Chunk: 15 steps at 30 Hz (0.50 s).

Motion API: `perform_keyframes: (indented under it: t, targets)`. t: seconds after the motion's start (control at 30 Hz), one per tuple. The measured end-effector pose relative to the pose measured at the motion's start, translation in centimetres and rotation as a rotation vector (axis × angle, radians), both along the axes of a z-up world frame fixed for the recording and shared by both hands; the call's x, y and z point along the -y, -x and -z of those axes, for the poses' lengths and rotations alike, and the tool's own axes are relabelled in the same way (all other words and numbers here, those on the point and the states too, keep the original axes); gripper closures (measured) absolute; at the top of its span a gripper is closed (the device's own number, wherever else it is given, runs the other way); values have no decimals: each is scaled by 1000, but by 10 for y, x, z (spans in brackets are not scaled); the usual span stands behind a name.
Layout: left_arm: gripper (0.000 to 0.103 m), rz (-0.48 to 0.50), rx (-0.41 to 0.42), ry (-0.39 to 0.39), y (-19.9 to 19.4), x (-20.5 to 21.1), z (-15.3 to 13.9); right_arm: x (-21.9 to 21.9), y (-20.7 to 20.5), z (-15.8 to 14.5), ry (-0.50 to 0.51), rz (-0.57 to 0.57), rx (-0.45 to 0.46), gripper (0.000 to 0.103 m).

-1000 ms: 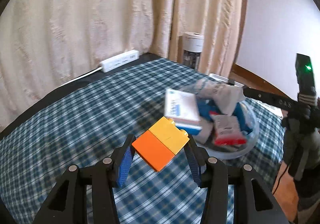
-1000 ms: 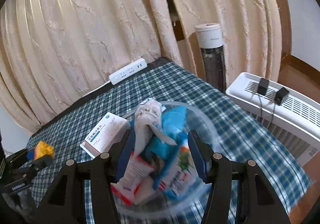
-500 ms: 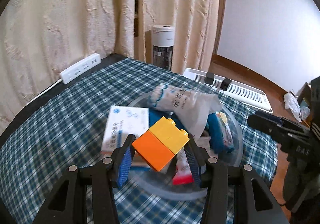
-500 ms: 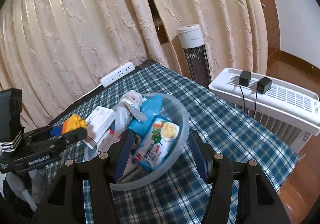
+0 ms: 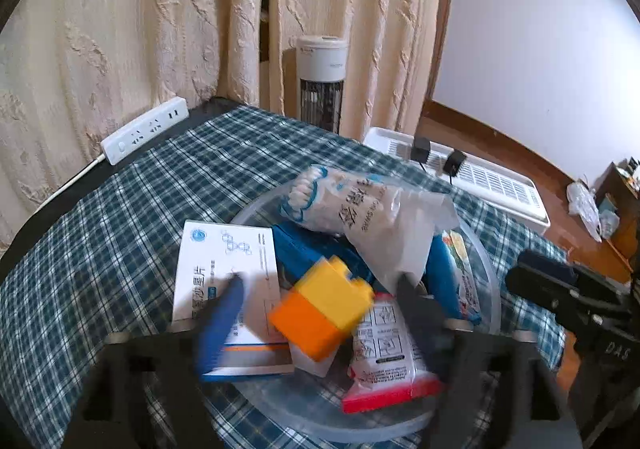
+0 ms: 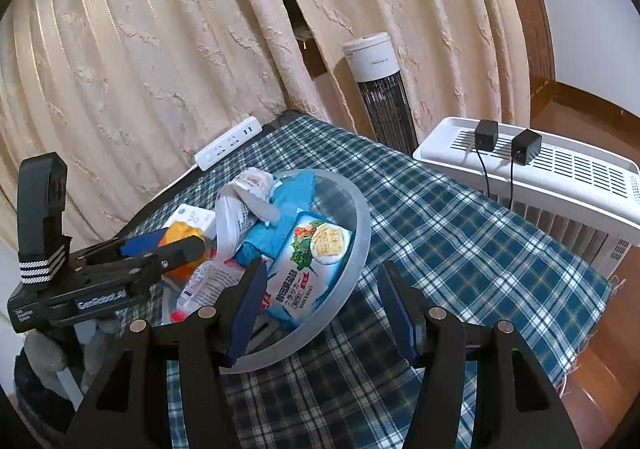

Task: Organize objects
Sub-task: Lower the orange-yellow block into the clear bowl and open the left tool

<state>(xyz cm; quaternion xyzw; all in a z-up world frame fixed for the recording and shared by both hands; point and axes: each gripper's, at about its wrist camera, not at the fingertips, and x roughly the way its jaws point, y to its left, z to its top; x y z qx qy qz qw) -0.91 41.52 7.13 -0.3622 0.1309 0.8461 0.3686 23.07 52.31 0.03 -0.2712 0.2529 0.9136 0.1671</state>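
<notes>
An orange and yellow toy block (image 5: 320,309) hangs loose over the clear plastic bowl (image 5: 490,289). My left gripper (image 5: 320,289) is around it, its jaws opening and its blurred pads apart from the block's sides. Under the block lie a white medicine box (image 5: 224,261), a cotton swab bag (image 5: 360,209) and a red and white packet (image 5: 384,361). In the right wrist view the block (image 6: 180,233) shows at the left gripper's (image 6: 168,245) tip. My right gripper (image 6: 322,309) stands open at the bowl's (image 6: 360,233) near rim, gripping nothing, beside a cracker pack (image 6: 316,257).
The bowl sits on a blue checked tablecloth (image 6: 460,241). A white power strip (image 5: 144,129) lies at the far edge by the curtain. A tower fan (image 6: 380,89) and a white heater (image 6: 540,173) with two black plugs stand beyond the table's right side.
My left gripper carried the block over the bowl, then its jaws spread and let the block go. The right gripper drew back a little from the bowl's contents.
</notes>
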Motion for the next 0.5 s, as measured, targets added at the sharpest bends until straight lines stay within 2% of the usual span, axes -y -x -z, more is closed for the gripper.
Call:
perform_keyframes:
  t: [0.1, 0.27, 0.4, 0.5]
  targets:
    - [14, 2, -17, -14, -2, 5, -6, 4, 1, 0, 0, -8, 5, 44]
    - [7, -15, -36, -34, -5, 18, -16, 14, 2, -1, -5, -26, 13, 44]
    - [1, -37, -53, -46, -9, 32, -22, 25, 3, -3, -10, -45, 24, 39]
    - [0, -59, -75, -42, -13, 43, -25, 34, 4, -4, -26, -53, 37, 33]
